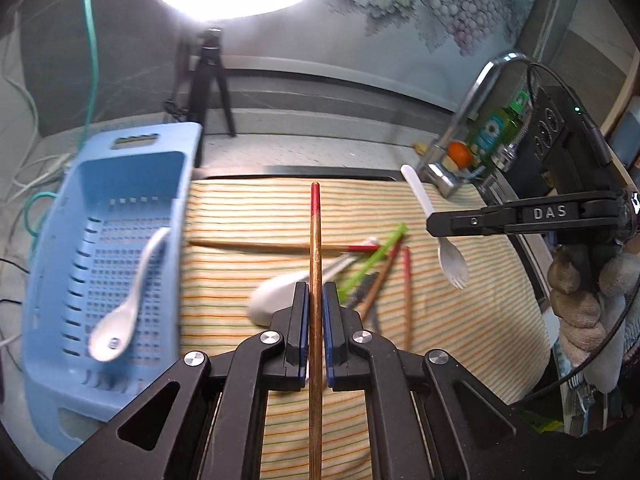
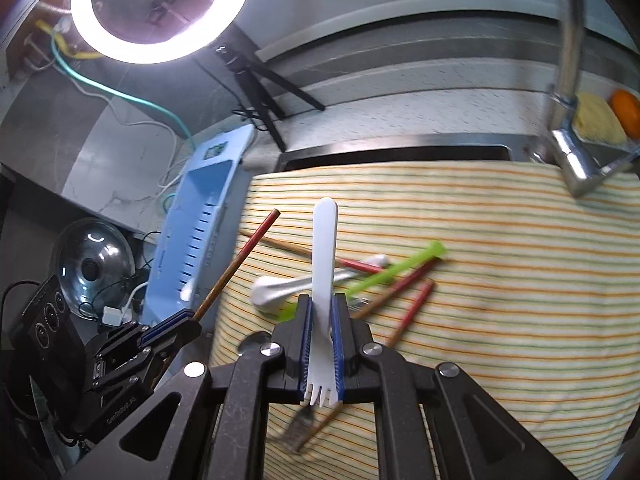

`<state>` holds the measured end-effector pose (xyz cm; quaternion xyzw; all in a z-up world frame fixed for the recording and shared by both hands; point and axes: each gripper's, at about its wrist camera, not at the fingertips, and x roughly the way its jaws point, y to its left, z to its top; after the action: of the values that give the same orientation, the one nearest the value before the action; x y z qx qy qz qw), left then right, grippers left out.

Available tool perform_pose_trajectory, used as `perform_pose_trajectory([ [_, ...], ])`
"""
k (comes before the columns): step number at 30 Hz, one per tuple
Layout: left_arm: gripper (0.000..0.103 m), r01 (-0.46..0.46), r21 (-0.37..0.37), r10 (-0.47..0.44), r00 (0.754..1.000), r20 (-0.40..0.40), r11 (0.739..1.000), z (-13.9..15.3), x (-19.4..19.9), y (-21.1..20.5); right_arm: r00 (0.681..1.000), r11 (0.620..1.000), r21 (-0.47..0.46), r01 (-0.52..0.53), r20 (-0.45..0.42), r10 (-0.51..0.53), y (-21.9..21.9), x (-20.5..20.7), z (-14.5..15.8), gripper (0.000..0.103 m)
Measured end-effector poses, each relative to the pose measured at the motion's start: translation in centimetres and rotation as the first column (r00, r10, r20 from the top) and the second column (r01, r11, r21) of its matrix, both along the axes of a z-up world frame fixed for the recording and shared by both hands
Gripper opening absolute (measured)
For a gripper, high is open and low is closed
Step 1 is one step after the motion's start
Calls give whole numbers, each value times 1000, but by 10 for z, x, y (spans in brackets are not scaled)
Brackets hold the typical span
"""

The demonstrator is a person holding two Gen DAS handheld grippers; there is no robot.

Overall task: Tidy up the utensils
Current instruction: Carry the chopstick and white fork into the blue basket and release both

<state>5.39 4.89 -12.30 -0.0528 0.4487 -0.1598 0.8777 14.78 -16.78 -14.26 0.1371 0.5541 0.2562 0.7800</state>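
The left hand-held gripper (image 1: 315, 300) was clamped on a wooden chopstick with a red tip (image 1: 315, 240), held above the striped cloth (image 1: 460, 344); the right hand-held gripper (image 2: 321, 312) was clamped on a white plastic spork (image 2: 325, 248), handle pointing away, tines back between the pads; on the cloth lay a loose heap: a white spoon (image 1: 272, 300), a green stick (image 1: 372, 264) and more red-tipped chopsticks (image 1: 406, 280); a blue basket (image 1: 52, 280) stood just left of the cloth, with another white spoon (image 1: 128, 308) inside it; a gloved hand (image 1: 580, 300) held the right tool.
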Motion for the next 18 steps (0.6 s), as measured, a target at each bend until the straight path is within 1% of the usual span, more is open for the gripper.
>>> perform_pose_trajectory([
  [7, 5, -95, 39, 94, 995, 18, 995, 4, 8, 66, 997, 997, 23, -70, 34, 69, 75, 9, 14, 9],
  [11, 5, -138, 48, 137, 990, 15, 989, 1, 13, 98, 995, 994, 45, -98, 31, 96, 118, 16, 15, 9],
  [18, 5, -178, 68, 178, 984, 1, 982, -9, 24, 134, 991, 990, 45, -136, 17, 136, 180, 24, 6, 9],
])
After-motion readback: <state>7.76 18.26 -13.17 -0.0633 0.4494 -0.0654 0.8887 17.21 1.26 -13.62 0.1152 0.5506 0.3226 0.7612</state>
